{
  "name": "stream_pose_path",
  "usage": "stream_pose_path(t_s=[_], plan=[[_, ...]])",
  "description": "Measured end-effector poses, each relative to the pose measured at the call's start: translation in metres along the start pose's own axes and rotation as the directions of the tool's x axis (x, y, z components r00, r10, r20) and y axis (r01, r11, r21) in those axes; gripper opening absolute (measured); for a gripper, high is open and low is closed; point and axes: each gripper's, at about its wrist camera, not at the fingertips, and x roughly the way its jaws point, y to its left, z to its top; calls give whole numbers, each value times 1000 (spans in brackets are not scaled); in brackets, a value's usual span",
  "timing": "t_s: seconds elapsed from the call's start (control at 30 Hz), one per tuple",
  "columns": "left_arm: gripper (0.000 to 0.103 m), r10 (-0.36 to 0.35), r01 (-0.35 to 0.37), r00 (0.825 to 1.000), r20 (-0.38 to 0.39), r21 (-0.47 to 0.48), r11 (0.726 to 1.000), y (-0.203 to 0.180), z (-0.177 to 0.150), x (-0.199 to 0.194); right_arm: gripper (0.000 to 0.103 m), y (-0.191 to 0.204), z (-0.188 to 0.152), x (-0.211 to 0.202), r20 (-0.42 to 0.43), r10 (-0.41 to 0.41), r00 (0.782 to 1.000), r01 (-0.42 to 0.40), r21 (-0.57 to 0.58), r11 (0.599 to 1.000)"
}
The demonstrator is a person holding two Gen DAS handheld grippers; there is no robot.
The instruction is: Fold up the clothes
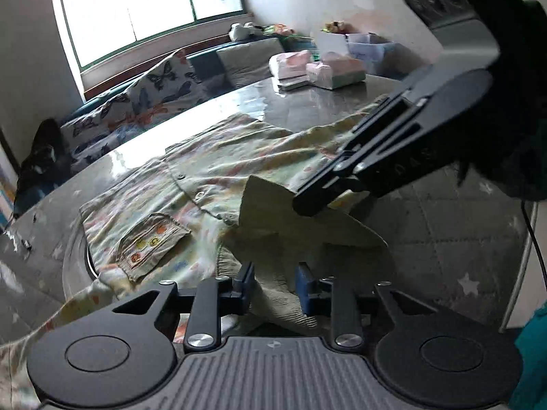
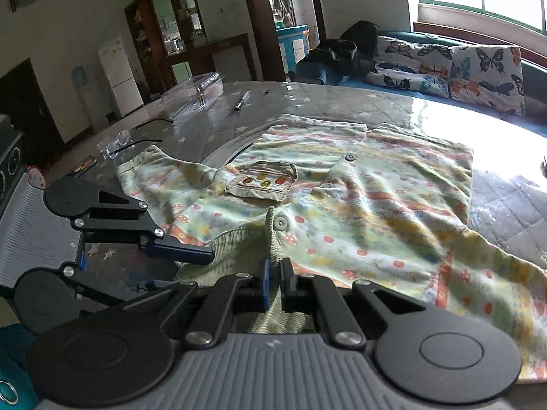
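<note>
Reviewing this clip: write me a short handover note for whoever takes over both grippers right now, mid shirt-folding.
Right gripper: shut on the corduroy collar of the patterned shirt, to one side of the collar opening.
Left gripper: jaws partly closed around the other side of the collar, pads not clearly pressing yet.
Shirt: front up, buttoned, spread on the grey table; chest pocket showing, both short sleeves out flat.
Done: shirt laid out, collar grabbed on one side.
Left: secure the left grip; every fold remains.
Nearby: glasses and a pen lie past the shirt.

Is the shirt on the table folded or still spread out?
Spread out: the shirt lies open and flat, pocket up, sleeves out; only its collar is pinched.
</note>
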Motion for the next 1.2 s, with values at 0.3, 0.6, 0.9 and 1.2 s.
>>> stream_pose_path(t_s=[0.3,0.6,0.9,1.2], plan=[[23,-20,20,1000,4,63,998,-2,-1,1,5,-2,-1,3,1,-2,1000,2,17,1000],[18,-63,66,995,-73,42,997,4,-5,18,5,-4,-1,2,11,1,1000,-1,27,1000],[0,-238,247,969,67,-302,921,47,3,2,5,-6,-3,-5,29,-7,1000,6,47,999],[3,-115,110,993,-5,-234,966,32,5,15,5,-5,-1,-7,35,-8,999,6,47,999]])
